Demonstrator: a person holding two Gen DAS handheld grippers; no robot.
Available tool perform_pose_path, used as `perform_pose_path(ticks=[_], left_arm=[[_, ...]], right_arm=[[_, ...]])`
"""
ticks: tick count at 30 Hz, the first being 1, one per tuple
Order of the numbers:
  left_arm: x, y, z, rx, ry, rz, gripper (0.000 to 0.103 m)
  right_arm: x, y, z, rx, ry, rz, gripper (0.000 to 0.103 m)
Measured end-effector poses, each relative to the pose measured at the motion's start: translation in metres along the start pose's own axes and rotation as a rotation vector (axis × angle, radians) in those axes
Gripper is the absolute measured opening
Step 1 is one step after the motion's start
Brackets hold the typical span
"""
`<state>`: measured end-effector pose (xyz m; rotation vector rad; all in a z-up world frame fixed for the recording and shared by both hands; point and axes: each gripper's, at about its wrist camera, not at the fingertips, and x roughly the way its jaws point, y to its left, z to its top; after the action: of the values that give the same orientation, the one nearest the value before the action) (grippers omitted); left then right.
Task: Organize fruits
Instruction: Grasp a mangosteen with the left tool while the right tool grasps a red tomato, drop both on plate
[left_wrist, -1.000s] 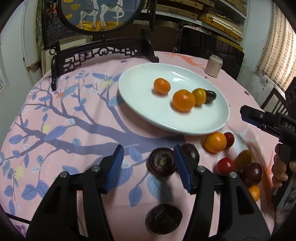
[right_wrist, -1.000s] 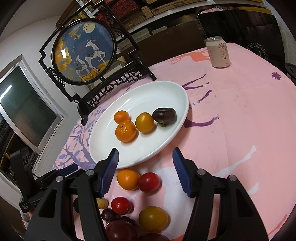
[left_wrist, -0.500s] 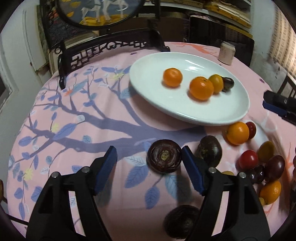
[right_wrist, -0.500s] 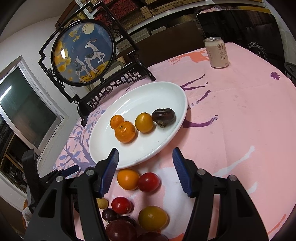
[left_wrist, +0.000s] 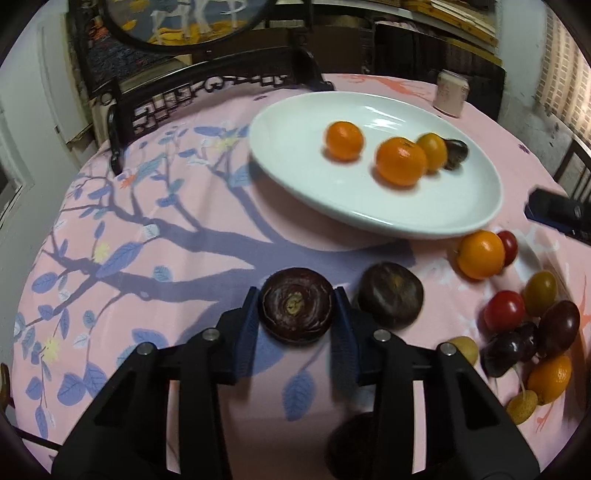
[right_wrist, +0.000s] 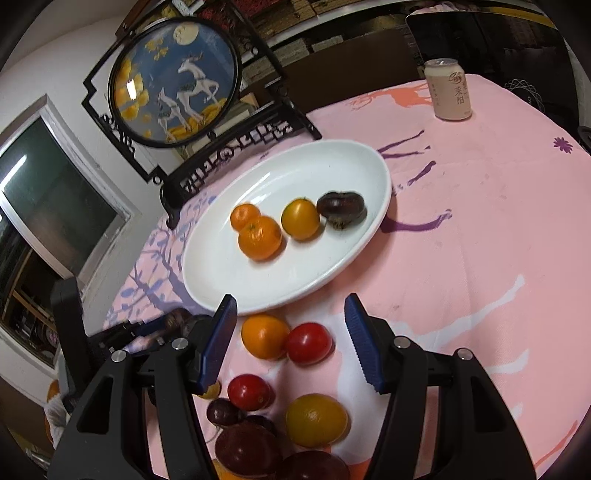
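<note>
Dark-purple round fruit at table 6 o'clock of white plate | left gripper jaws pinching its flanks | right gripper jaws wide, empty over loose fruit | judged firm-skinned, light, rolls; grip across widest girth

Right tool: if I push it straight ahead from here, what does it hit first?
Probably the orange fruit and red tomato, side by side between the open fingers of the right tool. Beyond them is the white plate's rim. Height above the cloth is unclear.
</note>
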<state>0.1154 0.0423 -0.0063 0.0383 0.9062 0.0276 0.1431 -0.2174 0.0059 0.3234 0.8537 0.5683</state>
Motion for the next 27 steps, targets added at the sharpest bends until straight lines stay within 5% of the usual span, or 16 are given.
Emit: perform_pose_path(ticks=[7, 14, 18, 25, 27], left_arm=[[0.003, -0.001, 0.000, 0.000, 0.000, 0.013, 0.041], [0.002, 0.002, 0.000, -0.020, 0.002, -0.008, 0.041], [0.002, 0.003, 0.000, -0.018, 0.002, -0.006, 0.041], [0.003, 0.002, -0.001, -0.010, 0.001, 0.004, 0.041], [0.003, 0.002, -0.001, -0.011, -0.001, 0.004, 0.041]], right_arm=[[0.021, 0.014, -0.012, -0.086, 0.106, -0.039, 0.061], [0.016, 0.002, -0.009, -0.049, 0.092, -0.043, 0.061], [0.014, -0.005, -0.011, -0.035, 0.104, -0.051, 0.048], [0.026, 0.003, -0.017, -0.080, 0.118, -0.099, 0.043], [0.027, 0.004, -0.018, -0.091, 0.109, -0.093, 0.033]])
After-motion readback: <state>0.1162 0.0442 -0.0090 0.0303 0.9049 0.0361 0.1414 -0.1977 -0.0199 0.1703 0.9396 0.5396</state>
